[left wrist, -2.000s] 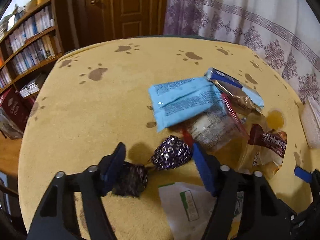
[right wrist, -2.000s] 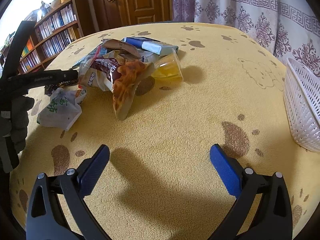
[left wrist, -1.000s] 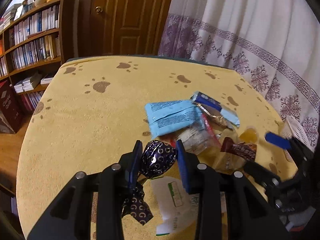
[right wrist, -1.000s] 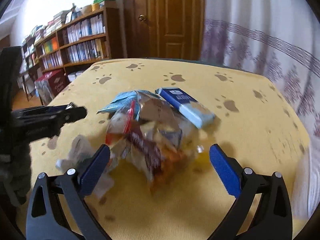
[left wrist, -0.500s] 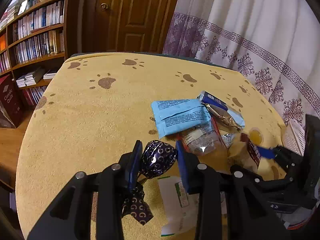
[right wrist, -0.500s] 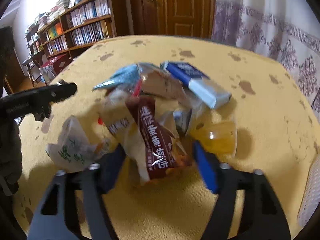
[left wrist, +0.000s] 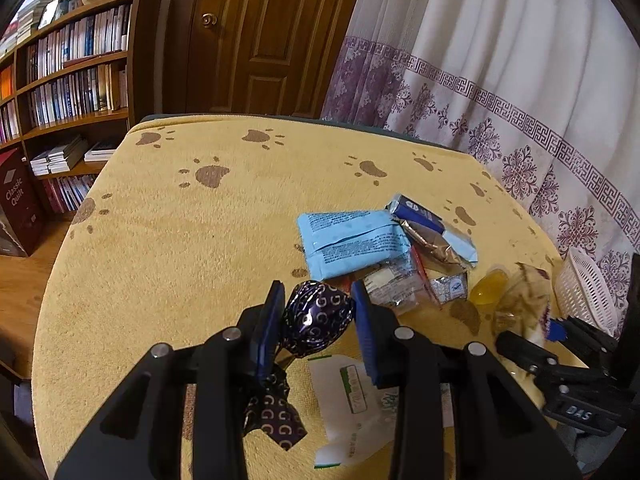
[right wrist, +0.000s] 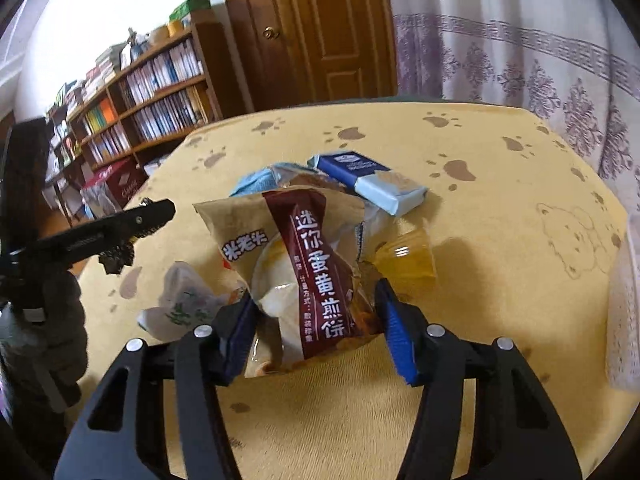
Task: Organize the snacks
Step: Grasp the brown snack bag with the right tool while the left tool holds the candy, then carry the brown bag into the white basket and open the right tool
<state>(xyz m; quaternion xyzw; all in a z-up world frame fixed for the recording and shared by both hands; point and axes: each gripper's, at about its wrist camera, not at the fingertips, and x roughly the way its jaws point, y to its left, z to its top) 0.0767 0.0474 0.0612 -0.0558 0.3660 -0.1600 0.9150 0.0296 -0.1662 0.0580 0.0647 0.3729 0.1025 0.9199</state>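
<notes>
Snack bag (right wrist: 308,276) with the brown band lies lengthwise straight ahead between my right gripper (right wrist: 316,326) pads, which are closing on it, while my left gripper (left wrist: 318,320) clamps a purple foil candy (left wrist: 318,316).

Black plastic tongs (left wrist: 318,320), blue pads (right wrist: 396,332), silver screws, white "DAS" lettering, dark sleeve (right wrist: 52,320)

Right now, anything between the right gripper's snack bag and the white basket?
Nothing visible. The right gripper is closing around the brown snack bag; the white basket stands past it, with only bare yellow cloth between. The jelly cup sits off that line.
</notes>
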